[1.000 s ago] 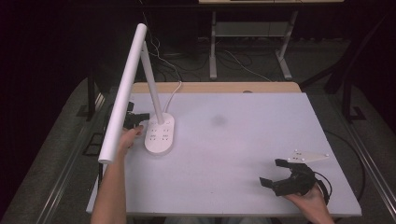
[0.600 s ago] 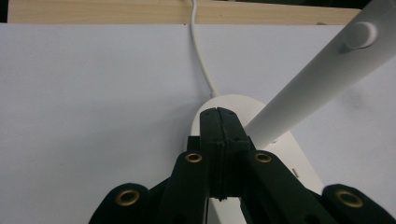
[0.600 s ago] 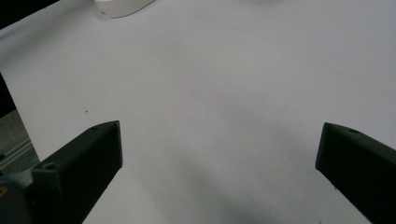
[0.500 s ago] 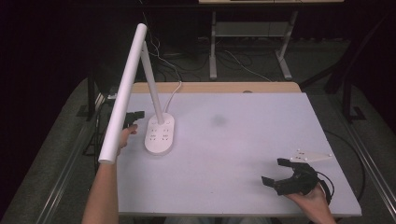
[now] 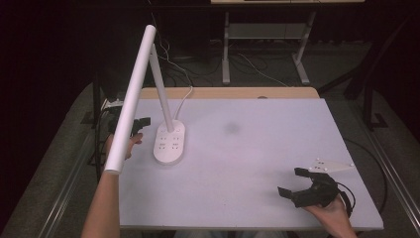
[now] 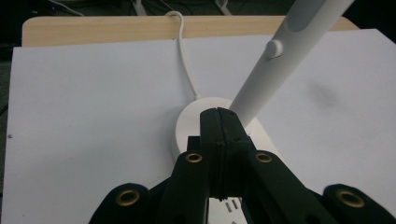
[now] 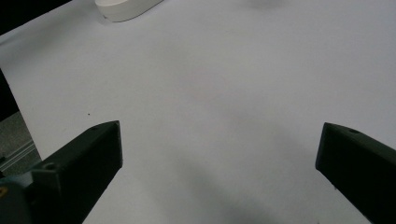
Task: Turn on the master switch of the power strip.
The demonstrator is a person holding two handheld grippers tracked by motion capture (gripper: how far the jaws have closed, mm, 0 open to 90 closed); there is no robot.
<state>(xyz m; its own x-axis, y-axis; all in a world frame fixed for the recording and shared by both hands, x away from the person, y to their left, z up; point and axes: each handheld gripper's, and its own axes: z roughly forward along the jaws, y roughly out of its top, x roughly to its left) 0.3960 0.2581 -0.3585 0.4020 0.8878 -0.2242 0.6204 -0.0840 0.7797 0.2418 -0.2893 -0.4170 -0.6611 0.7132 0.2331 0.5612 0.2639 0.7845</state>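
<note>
A white desk lamp stands at the left of the white table. Its oval base carries a slanted stem and a long tube head that reaches toward the front. My left gripper hovers just left of the base, partly hidden behind the lamp head. In the left gripper view its jaws are shut with nothing between them, pointing at the base and stem. My right gripper rests near the front right corner, open and empty, its jaws wide apart over bare table.
The lamp's white cable runs from the base over the wooden back edge. A faint dark smudge marks the table's middle. Metal stand legs and loose cables lie on the floor behind.
My left gripper has lifted and drawn a little to the left, away from the lamp base. The right gripper has stayed put.
</note>
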